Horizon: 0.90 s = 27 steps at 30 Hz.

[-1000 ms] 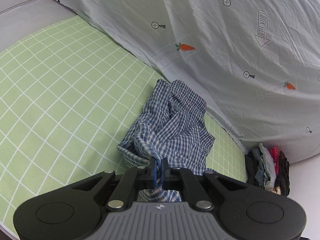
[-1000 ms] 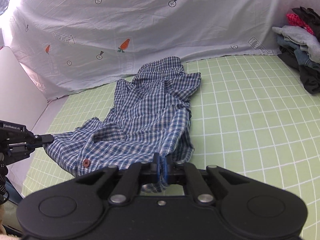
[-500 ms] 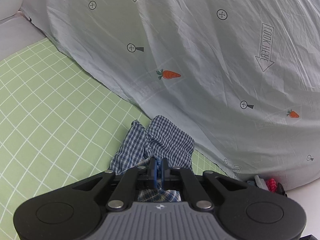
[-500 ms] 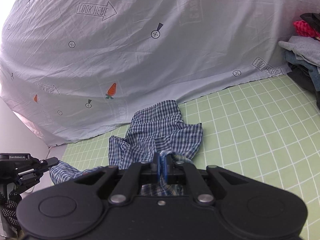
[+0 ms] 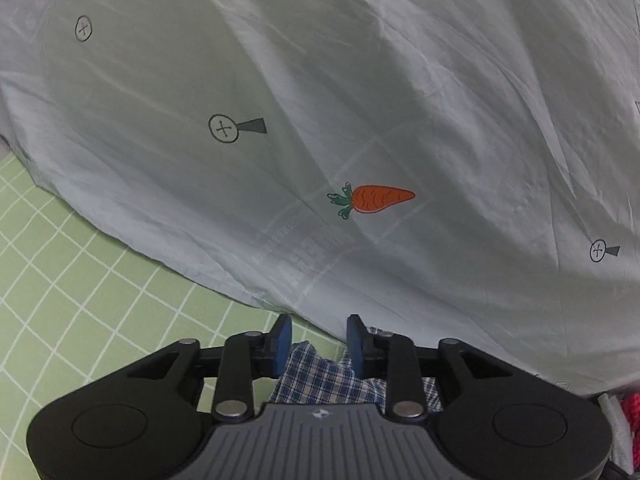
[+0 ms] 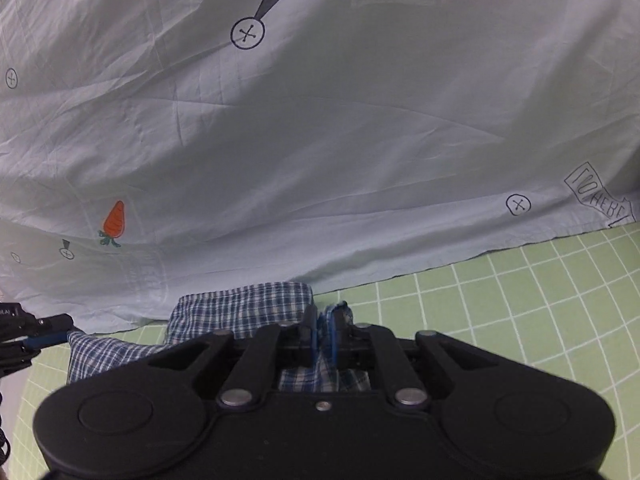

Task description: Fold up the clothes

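The left claw (image 5: 319, 340) is seen with its 2 blue-padded fingers (image 5: 281, 340) spread apart, nothing pinched between them. Just below and behind those pads, the blue-and-white checked cotton shirt (image 5: 320, 378) lies bunched on the light green bedsheet with a white grid (image 5: 80, 300). Ahead of the left claw, a pale grey draped sheet printed with carrots and arrows (image 5: 360, 120) fills the far view. At the far lower right of it, a sliver of red and grey piled clothing (image 5: 630, 420) is glimpsed.

The right claw (image 6: 323, 332) is closed on a fold of the same shirt (image 6: 248, 308), cloth being visible between the narrow blue pads (image 6: 314, 340). The rest of the shirt is spread to the left of and ahead of this claw, reaching the foot of the pale sheet (image 6: 320, 140). The green gridded bedsheet (image 6: 520, 300) extends to the right.
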Each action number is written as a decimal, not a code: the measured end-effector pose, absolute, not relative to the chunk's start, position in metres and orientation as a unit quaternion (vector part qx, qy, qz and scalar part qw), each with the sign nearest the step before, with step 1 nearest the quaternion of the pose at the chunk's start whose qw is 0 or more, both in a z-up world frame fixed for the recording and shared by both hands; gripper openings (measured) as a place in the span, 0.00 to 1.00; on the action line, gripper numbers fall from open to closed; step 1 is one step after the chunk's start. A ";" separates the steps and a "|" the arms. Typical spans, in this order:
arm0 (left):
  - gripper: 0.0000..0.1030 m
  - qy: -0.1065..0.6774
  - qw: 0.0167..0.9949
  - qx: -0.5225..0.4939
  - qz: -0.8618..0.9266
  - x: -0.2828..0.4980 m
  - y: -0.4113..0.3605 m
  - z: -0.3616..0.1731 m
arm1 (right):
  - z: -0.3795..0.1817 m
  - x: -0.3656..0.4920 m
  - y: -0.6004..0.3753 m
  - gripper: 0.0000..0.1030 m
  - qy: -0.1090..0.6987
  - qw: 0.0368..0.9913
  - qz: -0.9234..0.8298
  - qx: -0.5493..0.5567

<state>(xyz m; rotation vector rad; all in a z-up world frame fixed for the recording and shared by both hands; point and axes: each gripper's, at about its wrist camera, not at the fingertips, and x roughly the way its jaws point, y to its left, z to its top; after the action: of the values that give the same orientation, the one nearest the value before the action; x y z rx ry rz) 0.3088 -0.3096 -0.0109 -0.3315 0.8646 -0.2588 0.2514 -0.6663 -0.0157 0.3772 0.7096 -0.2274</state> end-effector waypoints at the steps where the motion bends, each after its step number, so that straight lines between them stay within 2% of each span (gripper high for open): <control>1: 0.72 0.414 0.890 -0.142 -0.127 0.309 -0.312 -0.011 | -0.014 0.248 -0.662 0.32 0.339 0.918 -0.118 0.169; 2: 0.79 0.413 0.893 -0.124 -0.129 0.309 -0.314 -0.012 | -0.012 0.245 -0.658 0.58 0.334 0.921 -0.125 0.155; 6: 0.83 0.406 0.902 -0.049 -0.140 0.306 -0.322 -0.015 | -0.004 0.214 -0.629 0.67 0.322 0.929 -0.134 0.123; 8: 0.86 0.415 0.897 -0.016 -0.152 0.293 -0.328 -0.025 | -0.003 0.200 -0.615 0.86 0.322 0.930 -0.129 0.122; 15: 0.87 0.458 0.875 0.005 -0.156 0.279 -0.337 -0.070 | -0.047 0.200 -0.587 0.90 0.386 0.908 -0.120 0.111; 19: 0.92 0.465 0.870 0.028 -0.161 0.287 -0.344 -0.083 | -0.062 0.208 -0.593 0.97 0.406 0.900 -0.124 0.105; 27: 0.92 0.475 0.859 0.041 -0.184 0.304 -0.354 -0.100 | -0.084 0.227 -0.603 1.00 0.436 0.885 -0.119 0.111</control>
<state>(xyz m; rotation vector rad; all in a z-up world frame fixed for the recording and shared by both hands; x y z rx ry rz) 0.3042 -0.3539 -0.0997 0.0863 0.9981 -0.3852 0.2271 -0.6028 -0.0838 0.2305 0.9079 -0.2482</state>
